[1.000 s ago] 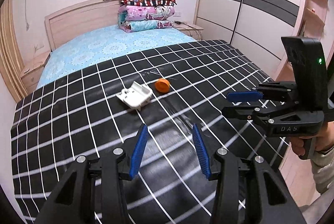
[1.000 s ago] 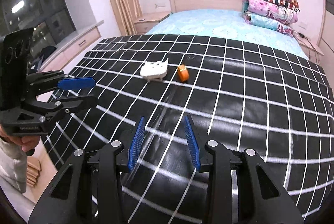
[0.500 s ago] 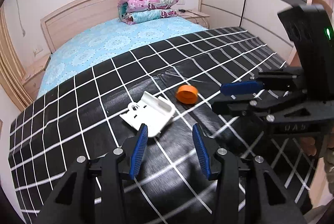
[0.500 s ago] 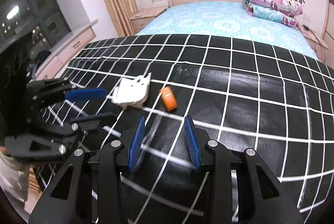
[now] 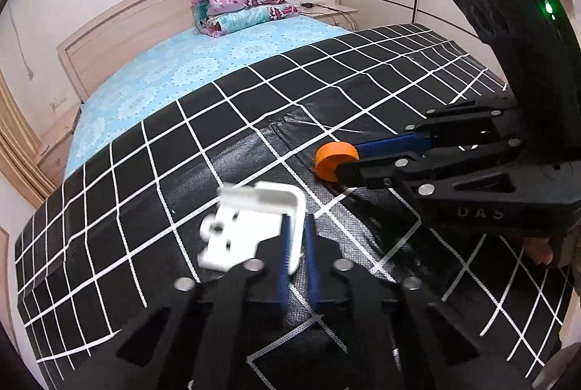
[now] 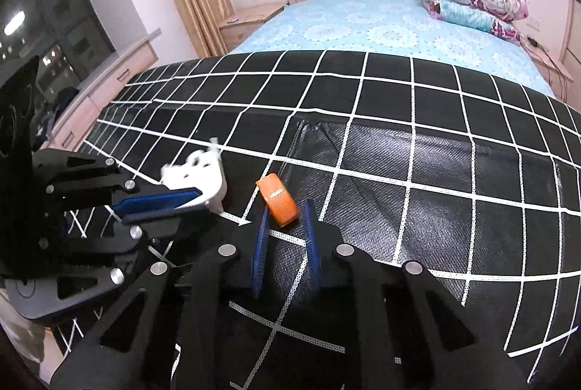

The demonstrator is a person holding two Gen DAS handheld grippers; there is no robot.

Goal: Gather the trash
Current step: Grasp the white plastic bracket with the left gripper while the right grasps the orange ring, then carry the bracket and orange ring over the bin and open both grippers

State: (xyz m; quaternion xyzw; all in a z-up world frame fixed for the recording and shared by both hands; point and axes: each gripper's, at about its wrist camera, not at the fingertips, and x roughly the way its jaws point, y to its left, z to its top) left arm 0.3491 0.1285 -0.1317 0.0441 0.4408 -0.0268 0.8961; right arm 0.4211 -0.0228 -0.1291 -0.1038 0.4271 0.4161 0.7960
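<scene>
Both grippers have come down onto the black white-gridded cover since a second ago, jaws just closing. Our left gripper pinches one thin wall of the white plastic bracket; our right gripper clamps the orange ribbed ring, at three o'clock of the bracket. We judge the edge-held bracket may swing or slip. Both point steeply downward, side by side.

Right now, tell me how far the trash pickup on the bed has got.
Nothing looks collected yet. In hand: the left gripper has just closed on the white plastic piece, and the right gripper has just closed on the orange cap. Left: lifting both off the black checked cover; no bin shows.
</scene>
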